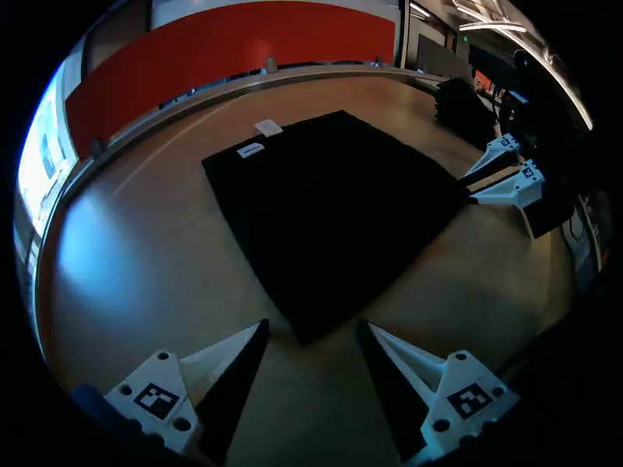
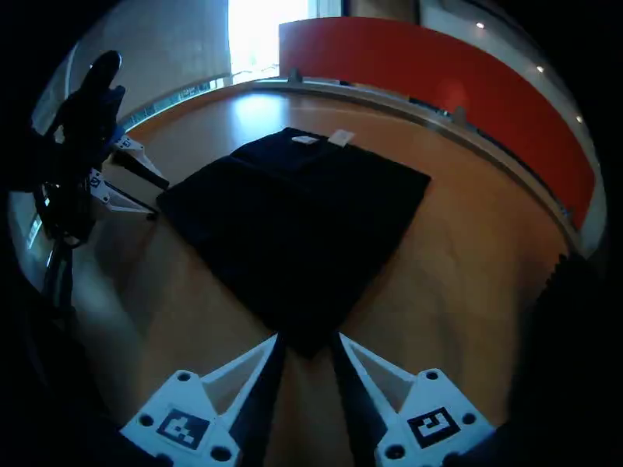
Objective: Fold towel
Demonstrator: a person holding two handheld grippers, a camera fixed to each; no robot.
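Note:
A black towel (image 1: 335, 210) lies flat on the wooden table (image 1: 140, 257), with a white tag (image 1: 251, 149) at its far corner. My left gripper (image 1: 311, 331) is open at table level, and the towel's near corner points into the gap between its fingers. My right gripper (image 1: 466, 191) sits at the towel's right corner. In the right gripper view the towel (image 2: 304, 226) reaches with one corner between the fingers of my right gripper (image 2: 306, 340), which stand narrowly apart. The left gripper (image 2: 160, 201) is open at the towel's left corner, held by a dark-gloved hand (image 2: 86, 101).
A small white object (image 1: 267, 127) lies just beyond the towel's far corner. A raised rail (image 1: 234, 86) and a red panel (image 1: 234, 54) border the table's far side. A dark ridged stack (image 1: 461, 105) stands at the back right. Bare wood surrounds the towel.

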